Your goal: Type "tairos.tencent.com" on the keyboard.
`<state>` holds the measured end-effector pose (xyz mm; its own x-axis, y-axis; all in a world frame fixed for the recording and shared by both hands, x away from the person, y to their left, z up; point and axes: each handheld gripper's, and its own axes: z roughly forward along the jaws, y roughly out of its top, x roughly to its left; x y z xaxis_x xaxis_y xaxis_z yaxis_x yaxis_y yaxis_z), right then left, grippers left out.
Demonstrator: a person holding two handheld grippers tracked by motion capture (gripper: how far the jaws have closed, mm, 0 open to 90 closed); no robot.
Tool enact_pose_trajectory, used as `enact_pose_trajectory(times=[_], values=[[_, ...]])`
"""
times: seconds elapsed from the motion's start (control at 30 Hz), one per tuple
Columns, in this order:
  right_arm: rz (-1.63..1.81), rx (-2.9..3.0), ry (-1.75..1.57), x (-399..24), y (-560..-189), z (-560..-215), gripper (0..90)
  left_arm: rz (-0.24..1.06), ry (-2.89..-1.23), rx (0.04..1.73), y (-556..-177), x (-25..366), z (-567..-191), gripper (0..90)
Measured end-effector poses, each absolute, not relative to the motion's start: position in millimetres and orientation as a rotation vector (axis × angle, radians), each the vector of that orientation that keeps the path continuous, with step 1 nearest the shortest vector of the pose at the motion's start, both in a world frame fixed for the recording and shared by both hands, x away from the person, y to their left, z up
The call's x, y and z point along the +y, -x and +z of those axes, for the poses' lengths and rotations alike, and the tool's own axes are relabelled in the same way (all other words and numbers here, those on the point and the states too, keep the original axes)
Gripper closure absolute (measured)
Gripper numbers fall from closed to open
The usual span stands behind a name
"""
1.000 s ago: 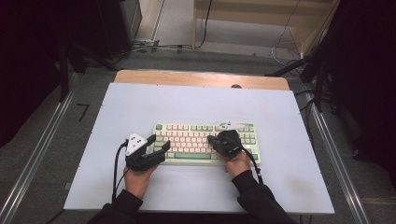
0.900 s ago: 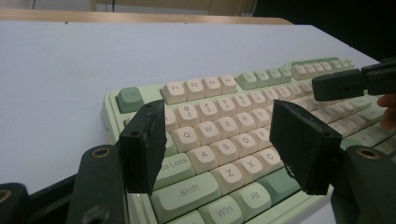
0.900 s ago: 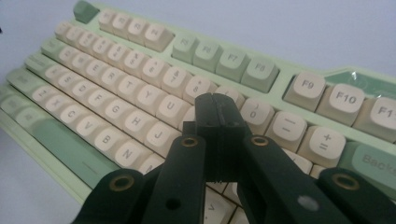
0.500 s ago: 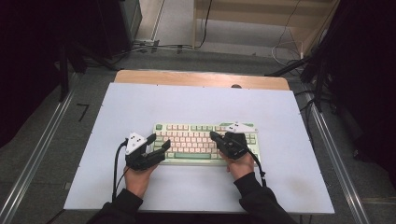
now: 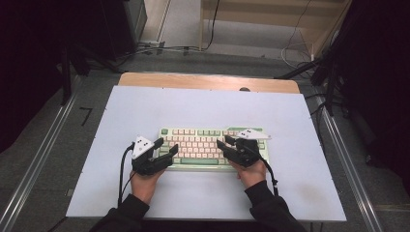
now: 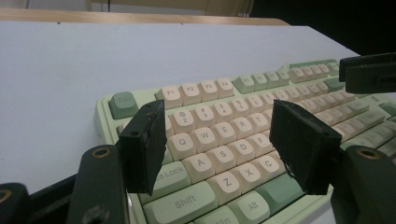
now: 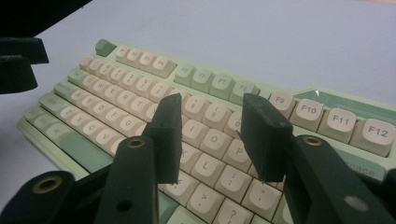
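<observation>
Item: pale-green plastic keyboard with cream keycaps (image 5: 212, 147), flat at the near middle of the white table (image 5: 193, 106); rigid, light, smooth-sided, best gripped by its end edges; left gripper (image 6: 219, 140) spread, right gripper (image 7: 210, 135) just opening, both empty above the keys.

Setting: a recording bench in a lab or test workshop, not a home. Evidence being catalogued:

- A plain white rectangular tabletop (image 5: 203, 111) with a bare wooden strip along its far edge (image 5: 208, 82) is being used as the single work surface.
- Black curtains (image 5: 43, 53) are being hung at both sides, closing the bench off.
- Grey metal rails (image 5: 43, 159) are being run along the floor on either side of the table.
- Loose black cables (image 5: 159, 48) are being trailed over the grey floor behind it.
- Light wooden shelving (image 5: 270, 19) is being kept at the back.
- A pale green keyboard with cream keys (image 5: 212, 147) is being laid out alone as the test piece.
</observation>
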<state>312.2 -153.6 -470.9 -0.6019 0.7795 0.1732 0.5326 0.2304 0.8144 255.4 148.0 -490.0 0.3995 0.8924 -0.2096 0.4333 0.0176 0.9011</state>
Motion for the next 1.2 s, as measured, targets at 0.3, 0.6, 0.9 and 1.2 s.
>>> enact_pose_trajectory(times=[0.3, 0.6, 0.9, 1.2], values=[[1.275, 2.248, -1.239, -152.9, -308.4, -475.7, 34.4, 0.535, -1.597, 1.197, -260.1, 145.4, -489.3, 36.6], [1.288, 2.272, -1.203, -152.3, -301.5, -478.9, 84.5, 0.536, -1.6, 1.193, -263.7, 143.7, -488.5, 36.6], [1.283, 2.325, -1.135, -136.6, -298.7, -482.6, 87.9, 0.539, -1.603, 1.199, -261.2, 145.1, -489.1, 36.7], [1.237, 2.384, -1.1, -127.2, -296.6, -489.5, 87.8, 0.544, -1.595, 1.21, -257.6, 150.1, -488.7, 36.7]])
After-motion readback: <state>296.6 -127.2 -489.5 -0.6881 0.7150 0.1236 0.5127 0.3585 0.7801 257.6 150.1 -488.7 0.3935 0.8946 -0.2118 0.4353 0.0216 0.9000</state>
